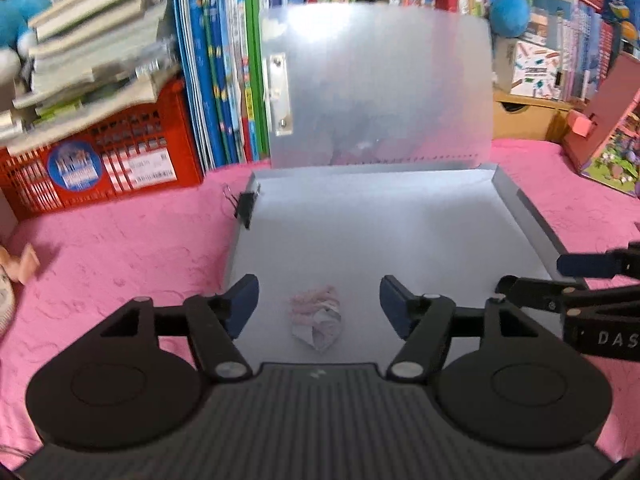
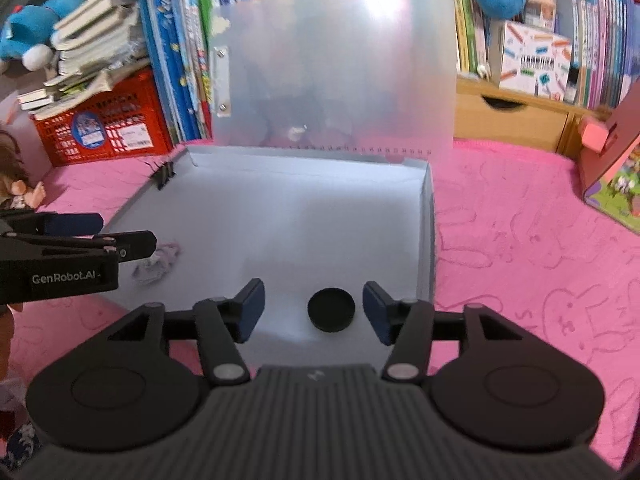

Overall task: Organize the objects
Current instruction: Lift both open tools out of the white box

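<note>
A shallow grey box (image 1: 520,200) (image 2: 426,216) lies on the pink cloth, its frosted lid (image 1: 380,84) (image 2: 336,68) standing up at the back. On the box floor rests a crumpled pink-and-white wad (image 1: 316,318) (image 2: 158,262). My left gripper (image 1: 319,306) (image 2: 120,234) hovers over it, open, pads clear of it. A black round puck (image 2: 331,309) also lies on the box floor. My right gripper (image 2: 314,312) (image 1: 532,274) is open around it without touching.
A black binder clip (image 1: 246,204) (image 2: 164,174) grips the box's left wall. Behind stand a red crate (image 1: 100,168) (image 2: 100,128) under piled books, upright books (image 1: 224,60), a wooden drawer unit (image 2: 512,120) and a pink toy house (image 1: 604,120) (image 2: 612,152). A doll (image 2: 16,184) lies far left.
</note>
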`<move>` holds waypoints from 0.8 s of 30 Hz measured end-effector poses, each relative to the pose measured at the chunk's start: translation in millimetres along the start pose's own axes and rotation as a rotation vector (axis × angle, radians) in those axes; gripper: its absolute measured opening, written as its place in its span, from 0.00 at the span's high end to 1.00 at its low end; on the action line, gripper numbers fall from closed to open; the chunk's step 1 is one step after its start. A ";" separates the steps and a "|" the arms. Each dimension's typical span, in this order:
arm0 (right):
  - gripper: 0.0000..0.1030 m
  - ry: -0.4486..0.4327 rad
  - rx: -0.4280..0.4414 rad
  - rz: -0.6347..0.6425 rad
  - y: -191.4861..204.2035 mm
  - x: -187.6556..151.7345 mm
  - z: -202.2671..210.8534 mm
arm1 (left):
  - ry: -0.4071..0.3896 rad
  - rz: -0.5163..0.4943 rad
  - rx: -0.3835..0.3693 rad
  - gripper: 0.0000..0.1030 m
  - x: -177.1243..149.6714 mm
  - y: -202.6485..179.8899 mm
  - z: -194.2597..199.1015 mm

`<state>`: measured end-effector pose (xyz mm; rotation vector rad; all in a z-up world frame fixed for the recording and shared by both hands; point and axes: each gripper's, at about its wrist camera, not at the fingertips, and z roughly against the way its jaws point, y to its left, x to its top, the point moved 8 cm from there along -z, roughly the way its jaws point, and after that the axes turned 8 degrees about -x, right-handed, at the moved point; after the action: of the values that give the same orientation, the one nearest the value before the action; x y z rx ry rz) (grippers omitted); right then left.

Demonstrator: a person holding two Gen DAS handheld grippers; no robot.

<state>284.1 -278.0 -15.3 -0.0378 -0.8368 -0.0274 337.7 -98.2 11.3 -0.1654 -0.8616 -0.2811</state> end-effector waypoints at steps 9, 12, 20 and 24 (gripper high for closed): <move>0.22 -0.097 0.031 0.050 5.3 -7.9 52.4 | -0.063 -0.008 -0.049 0.25 -13.7 3.5 62.1; 0.16 -0.126 0.034 0.076 8.9 -17.6 69.6 | -0.076 -0.019 -0.064 0.25 -27.9 0.3 83.5; 0.14 -0.170 0.029 0.112 13.7 -51.5 104.4 | -0.107 -0.022 -0.118 0.20 -72.4 -9.1 129.8; 0.14 -0.184 0.021 0.110 12.8 -67.5 115.6 | -0.115 -0.020 -0.129 0.19 -95.5 -14.0 146.2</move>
<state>153.7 -259.4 11.6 -0.0676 -1.0176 0.0896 168.6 -57.3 32.4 -0.2952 -0.9600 -0.3482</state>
